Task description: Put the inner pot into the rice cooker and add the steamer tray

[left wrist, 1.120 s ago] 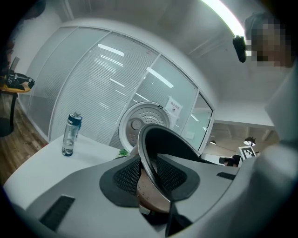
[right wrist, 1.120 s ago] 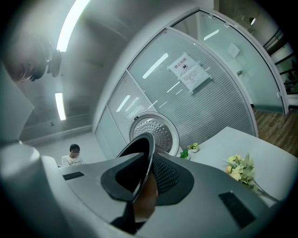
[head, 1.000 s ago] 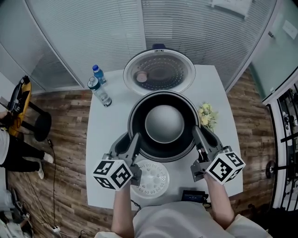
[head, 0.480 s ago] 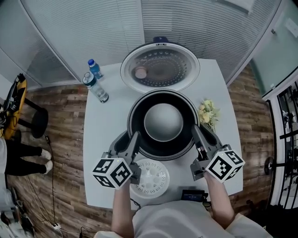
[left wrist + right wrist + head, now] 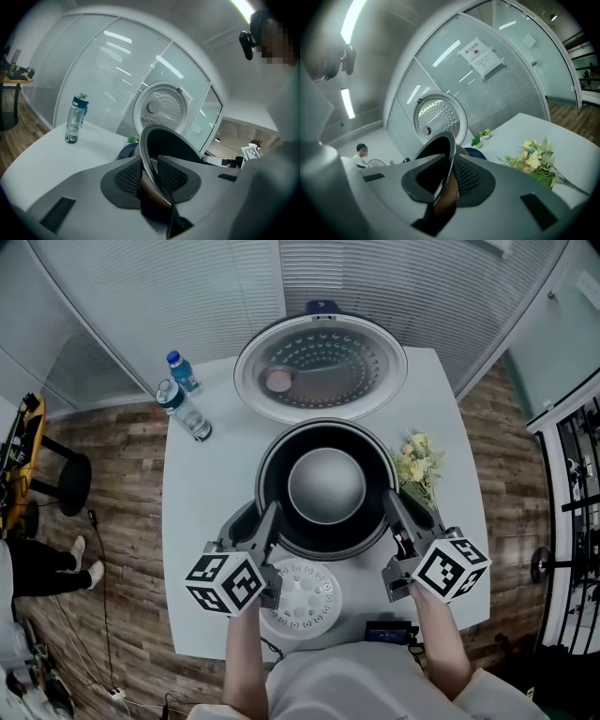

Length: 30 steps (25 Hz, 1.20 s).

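Currently you're mid step one. Your left gripper [image 5: 265, 526] and right gripper [image 5: 396, 517] each pinch the rim of the inner pot [image 5: 326, 486], one on each side. In both gripper views the jaws stand narrowly apart with the thin rim clamped between the pads. The pot sits directly over the rice cooker [image 5: 125, 151], whose dark body only peeks out behind the pot in the gripper views. The lid [image 5: 321, 368] is swung fully open at the back. I can't tell whether the pot is seated yet; with both grips on, I'd count it as not yet let go.

Steamer tray [image 5: 302, 598]: untouched, lying flat on the table [image 5: 211, 549] just in front of the cooker, between your two grippers and close to you.

Left to do, by my read: seat the pot, release both sides, pick up the tray, set it in the pot. Water bottles [image 5: 186, 409] and flowers [image 5: 417, 470] are off to the sides, not in the way.
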Tool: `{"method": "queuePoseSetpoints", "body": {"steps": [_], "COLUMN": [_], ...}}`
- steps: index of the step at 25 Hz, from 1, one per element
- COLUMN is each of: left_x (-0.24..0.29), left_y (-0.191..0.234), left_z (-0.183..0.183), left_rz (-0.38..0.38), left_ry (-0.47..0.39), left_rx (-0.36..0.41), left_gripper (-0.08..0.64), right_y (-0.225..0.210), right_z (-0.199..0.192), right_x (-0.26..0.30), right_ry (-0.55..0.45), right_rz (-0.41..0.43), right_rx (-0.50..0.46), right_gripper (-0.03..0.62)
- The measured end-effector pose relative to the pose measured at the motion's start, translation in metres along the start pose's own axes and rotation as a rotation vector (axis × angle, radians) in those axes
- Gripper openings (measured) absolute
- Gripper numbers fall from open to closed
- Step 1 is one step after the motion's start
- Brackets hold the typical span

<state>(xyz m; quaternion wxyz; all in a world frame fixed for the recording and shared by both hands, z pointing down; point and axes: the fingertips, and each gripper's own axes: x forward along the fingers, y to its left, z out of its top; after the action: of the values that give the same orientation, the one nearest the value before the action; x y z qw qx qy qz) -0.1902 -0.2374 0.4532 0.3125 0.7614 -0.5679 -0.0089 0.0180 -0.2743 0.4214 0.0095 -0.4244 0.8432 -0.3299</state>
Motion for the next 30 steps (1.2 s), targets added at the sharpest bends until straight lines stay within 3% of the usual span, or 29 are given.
{"method": "queuePoseSetpoints", "body": {"steps": [15,30], "left_x": [0.019,0.030], "left_y": [0.012,0.016], "left_z": [-0.020,-0.021], "left_rz": [0.049,0.083], "left_ry": [0.112,0.135], "left_rx": [0.080,0.166], "left_gripper": [0.117,0.133], "right_y": [-0.022,-0.039], "right_z": [-0.022,-0.038], "right_x": [0.016,0.027], "right_ry": [0.115,0.251], "right_rz": [-0.066,-0.164], "right_rx": [-0.037,-0.211], "right_gripper": [0.069,0.103]}}
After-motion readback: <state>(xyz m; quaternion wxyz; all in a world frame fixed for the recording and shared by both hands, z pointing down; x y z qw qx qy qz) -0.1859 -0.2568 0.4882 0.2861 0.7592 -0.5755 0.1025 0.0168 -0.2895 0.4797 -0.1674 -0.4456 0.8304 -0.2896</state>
